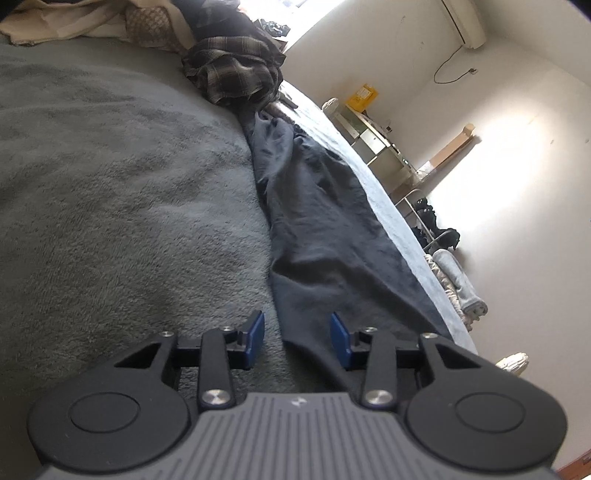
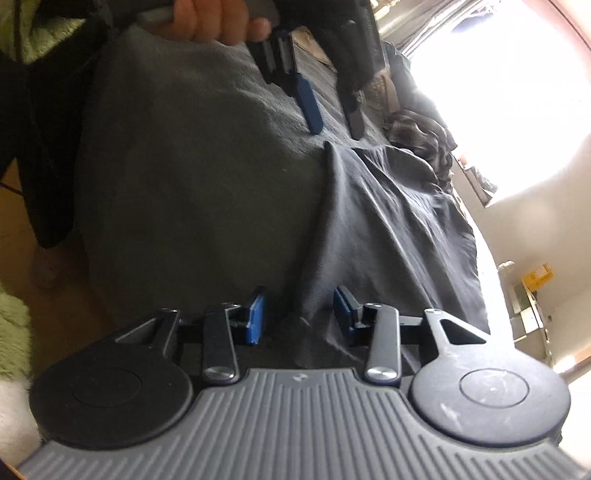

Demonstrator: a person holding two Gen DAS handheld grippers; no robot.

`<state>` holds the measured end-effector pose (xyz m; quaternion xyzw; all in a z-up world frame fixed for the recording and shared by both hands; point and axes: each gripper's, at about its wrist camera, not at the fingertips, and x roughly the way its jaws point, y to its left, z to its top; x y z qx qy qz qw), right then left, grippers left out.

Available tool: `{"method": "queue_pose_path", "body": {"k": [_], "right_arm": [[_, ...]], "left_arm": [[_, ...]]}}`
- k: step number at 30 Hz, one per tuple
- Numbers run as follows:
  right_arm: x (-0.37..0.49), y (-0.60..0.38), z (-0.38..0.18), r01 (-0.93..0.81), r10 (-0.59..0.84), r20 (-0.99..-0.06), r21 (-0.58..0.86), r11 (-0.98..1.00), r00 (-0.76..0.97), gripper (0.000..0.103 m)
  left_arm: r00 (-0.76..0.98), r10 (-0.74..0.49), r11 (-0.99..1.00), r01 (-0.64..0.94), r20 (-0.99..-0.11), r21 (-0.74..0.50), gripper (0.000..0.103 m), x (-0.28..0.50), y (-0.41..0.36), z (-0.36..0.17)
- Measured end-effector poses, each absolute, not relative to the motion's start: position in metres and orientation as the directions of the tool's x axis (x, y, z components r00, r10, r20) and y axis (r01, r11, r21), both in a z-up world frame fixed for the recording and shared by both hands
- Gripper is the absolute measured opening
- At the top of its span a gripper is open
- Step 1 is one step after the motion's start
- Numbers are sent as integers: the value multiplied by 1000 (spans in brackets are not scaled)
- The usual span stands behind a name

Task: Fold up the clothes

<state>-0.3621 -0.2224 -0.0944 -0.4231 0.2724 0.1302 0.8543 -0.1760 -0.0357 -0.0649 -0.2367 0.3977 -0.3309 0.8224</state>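
Observation:
A dark navy garment (image 1: 325,229) lies stretched along the edge of a bed covered by a grey fleece blanket (image 1: 122,192). My left gripper (image 1: 297,334) is open, its blue pads either side of the garment's near edge, nothing pinched. In the right wrist view the same garment (image 2: 391,229) is wrinkled, with a raised fold running toward me. My right gripper (image 2: 300,312) is open around the near end of that fold. The left gripper (image 2: 332,118) shows at the top of that view, held by a hand (image 2: 218,18), its fingers pointing down just above the garment's far end.
A crumpled plaid shirt (image 1: 236,66) and beige fabric (image 1: 74,22) sit at the far end of the bed. A shelf with a yellow box (image 1: 364,96), a rack and rolled towels (image 1: 461,284) line the white wall. Wooden floor and a green rug (image 2: 13,332) lie left.

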Motion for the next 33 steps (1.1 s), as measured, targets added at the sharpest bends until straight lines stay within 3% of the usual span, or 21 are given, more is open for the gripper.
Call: {"method": "queue_pose_path", "body": {"k": [2,5,15,16,19,20,28,33], "right_arm": [[-359,-226,-90,-448,-1,-581,-629,635,814,13],[-358,-232,-82,-431,20,-580,-581,690,814,6],[-355,-258,-71,-371,104,-571,-375,850,814,4],[-355,-260,-71,-371,111,-570,-363,855,814,4],[-355,-266,-71,-359,129,-562,-321,876,817,4],[-356,-268,-71,-355,136,-559,-305,884,818,4],[-360,-288,-67,-317,193,-531,-153,936,825,4],[-356,-318,-66,-265,290,-509,123,956,810,4]], "left_arm": [[461,-734,667,352,-498,-657,36,-175,-35,-66],[460,-735,665,344,-498,-663,35,-174,-34,-66],[464,-711,687,303,-528,-660,34,-171,-47,-68],[466,-710,689,304,-528,-657,31,-171,-50,-67],[470,-695,704,291,-544,-647,6,-170,-56,-67],[472,-688,710,284,-550,-644,4,-170,-58,-67],[487,-654,746,283,-580,-603,2,-173,-72,-42],[477,-633,771,315,-610,-554,2,-169,-93,-24]]}}
